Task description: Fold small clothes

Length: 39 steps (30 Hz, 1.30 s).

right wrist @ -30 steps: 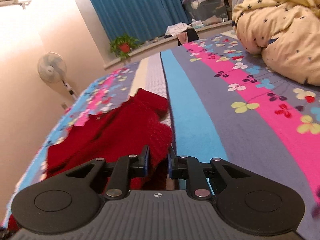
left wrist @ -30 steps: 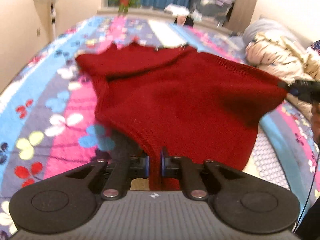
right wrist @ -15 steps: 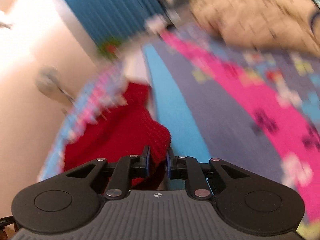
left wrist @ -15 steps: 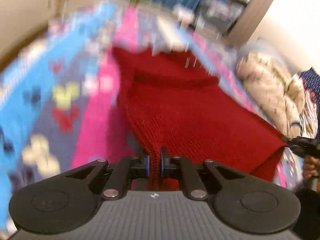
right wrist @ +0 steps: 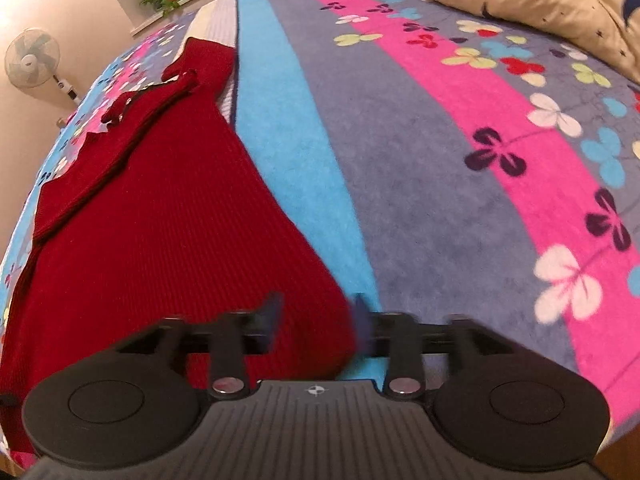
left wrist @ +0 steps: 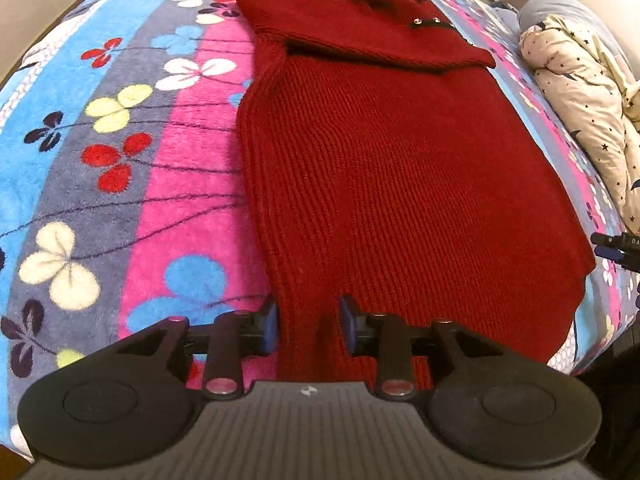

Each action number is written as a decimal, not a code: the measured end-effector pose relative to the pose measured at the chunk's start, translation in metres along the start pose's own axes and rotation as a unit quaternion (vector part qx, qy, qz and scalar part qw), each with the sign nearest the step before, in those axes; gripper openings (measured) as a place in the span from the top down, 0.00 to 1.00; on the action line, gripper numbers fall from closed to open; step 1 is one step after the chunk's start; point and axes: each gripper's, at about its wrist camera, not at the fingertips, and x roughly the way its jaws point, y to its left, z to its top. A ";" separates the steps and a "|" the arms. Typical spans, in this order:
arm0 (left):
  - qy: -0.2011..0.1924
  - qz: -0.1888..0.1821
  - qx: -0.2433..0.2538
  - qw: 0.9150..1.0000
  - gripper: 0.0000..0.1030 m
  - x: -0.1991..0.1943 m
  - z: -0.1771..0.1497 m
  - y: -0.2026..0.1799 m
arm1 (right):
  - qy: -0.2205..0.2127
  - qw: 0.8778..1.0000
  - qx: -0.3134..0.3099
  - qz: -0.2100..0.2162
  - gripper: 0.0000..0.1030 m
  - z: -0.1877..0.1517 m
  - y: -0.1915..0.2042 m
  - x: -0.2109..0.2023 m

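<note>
Now the spreading step looks finished and the release is under way: the red knitted sweater (left wrist: 392, 184) lies flat on the flower-patterned blanket (left wrist: 120, 152) of the bed, hem edge toward the person, its collar end folded over at the far side with a small dark strap and metal studs showing there.

The left tool (left wrist: 307, 322) has just been opening; its blue pads stand apart on either side of the near left corner of the hem, and a ridge of knit rises between them without being pressed. The right tool (right wrist: 316, 320) has likewise just been opening. Its fingertips are blurred in the right wrist view, so the gap is hard to read exactly, but the near right corner of the sweater (right wrist: 168, 240) lies between them and seems free of both pads. Its dark tip also shows at the right edge of the left wrist view, just beside the sweater's right corner.

So neither tool grips anything; both hover low over the hem corners, which rest on the blanket.

The first fold has probably not begun. The next move, as I judge it, calls for a fresh grip: either on one side edge to bring it across toward the middle, or on both hem corners again to carry the hem up to the collar. The knit is thick and soft, so a pinch should take the full edge, not a single loose layer.

A cream star-printed duvet (right wrist: 540, 4) lies bunched well apart to the right, clear of the work.
</note>
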 end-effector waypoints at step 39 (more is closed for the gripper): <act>-0.023 0.061 0.031 0.997 0.55 -0.002 0.003 -0.009 | -0.016 0.998 -0.054 -0.011 0.39 -0.019 0.017 -0.011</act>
